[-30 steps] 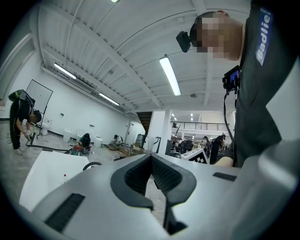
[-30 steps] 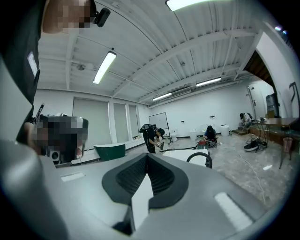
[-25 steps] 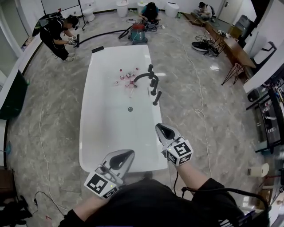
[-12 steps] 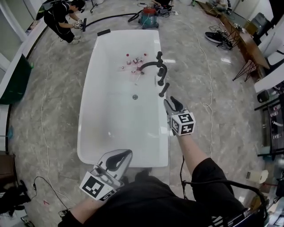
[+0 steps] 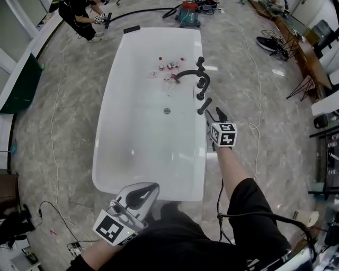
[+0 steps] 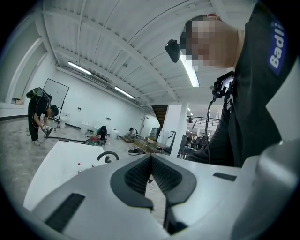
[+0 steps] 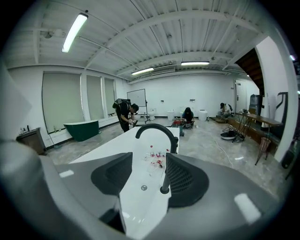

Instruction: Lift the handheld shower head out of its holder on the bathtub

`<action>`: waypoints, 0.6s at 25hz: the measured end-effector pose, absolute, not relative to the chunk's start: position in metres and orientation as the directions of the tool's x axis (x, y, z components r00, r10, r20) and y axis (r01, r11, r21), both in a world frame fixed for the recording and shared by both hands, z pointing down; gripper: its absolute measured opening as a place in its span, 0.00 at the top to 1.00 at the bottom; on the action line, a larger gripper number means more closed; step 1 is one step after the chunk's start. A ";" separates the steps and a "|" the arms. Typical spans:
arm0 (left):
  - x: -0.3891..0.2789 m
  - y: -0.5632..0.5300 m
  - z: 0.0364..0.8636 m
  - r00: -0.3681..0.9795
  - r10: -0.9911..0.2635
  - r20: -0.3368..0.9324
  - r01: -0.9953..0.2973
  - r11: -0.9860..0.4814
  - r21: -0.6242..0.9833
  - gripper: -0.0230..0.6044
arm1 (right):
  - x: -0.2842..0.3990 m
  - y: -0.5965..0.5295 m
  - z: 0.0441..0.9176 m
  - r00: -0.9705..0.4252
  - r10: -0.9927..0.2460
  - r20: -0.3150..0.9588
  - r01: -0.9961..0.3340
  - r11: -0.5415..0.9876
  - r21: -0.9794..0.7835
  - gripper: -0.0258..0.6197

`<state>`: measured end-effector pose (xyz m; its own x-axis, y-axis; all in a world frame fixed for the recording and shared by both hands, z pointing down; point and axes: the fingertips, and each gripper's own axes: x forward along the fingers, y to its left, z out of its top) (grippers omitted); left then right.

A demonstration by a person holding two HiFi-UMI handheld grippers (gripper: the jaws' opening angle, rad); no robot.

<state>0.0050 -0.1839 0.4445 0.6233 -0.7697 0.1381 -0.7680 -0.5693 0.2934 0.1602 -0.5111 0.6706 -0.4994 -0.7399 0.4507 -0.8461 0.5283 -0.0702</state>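
Note:
A white bathtub (image 5: 132, 159) carries a black faucet (image 5: 197, 74) with a curved spout on its right rim. The handheld shower head (image 5: 204, 106), a slim black stick, stands upright in its holder just near of the faucet. My right gripper (image 5: 217, 113) hovers at that rim, a little short of the stick, its jaws opening. In the right gripper view the shower head (image 7: 166, 178) shows ahead in the gap of the right gripper (image 7: 150, 164), close to the right pad (image 7: 185, 178), with nothing pressed. My left gripper (image 5: 150, 187) stays shut and empty by the tub's near end; its pads (image 6: 140, 176) meet.
Small bottles (image 5: 170, 66) lie in the tub above the drain (image 5: 167, 110). A vacuum (image 5: 189, 11) and a crouching person (image 5: 79, 10) are beyond the far end. A dark green tub (image 5: 21, 84) stands left, a table (image 5: 296, 47) right. Cables cross the marble floor.
My right gripper has travelled forward along the tub's right rim up to the shower head, and its jaws have spread apart. The left gripper has sunk slightly near the tub's near end.

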 end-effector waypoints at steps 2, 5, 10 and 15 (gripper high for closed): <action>0.002 -0.187 0.449 0.615 -0.775 0.147 -0.774 -0.558 0.299 0.96 | 0.160 -0.525 0.683 -0.487 -0.736 0.469 -0.850 0.524 -0.060 0.65; -0.004 -0.192 0.457 0.608 -0.777 0.162 -0.781 -0.548 0.300 0.96 | 0.159 -0.548 0.706 -0.470 -0.729 0.497 -0.854 0.519 -0.047 0.63; -0.007 -0.196 0.473 0.593 -0.783 0.186 -0.792 -0.527 0.307 0.96 | 0.162 -0.582 0.740 -0.437 -0.725 0.532 -0.865 0.500 -0.029 0.61; -0.013 -0.201 0.492 0.581 -0.785 0.217 -0.802 -0.506 0.318 0.96 | 0.164 -0.612 0.776 -0.413 -0.720 0.557 -0.879 0.476 -0.036 0.61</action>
<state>-0.0135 -0.2007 0.4923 0.5808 -0.7845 0.2171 -0.8019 -0.5056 0.3183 0.1640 -0.6119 0.7762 -0.4126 -0.7204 0.5575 -0.8788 0.4759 -0.0356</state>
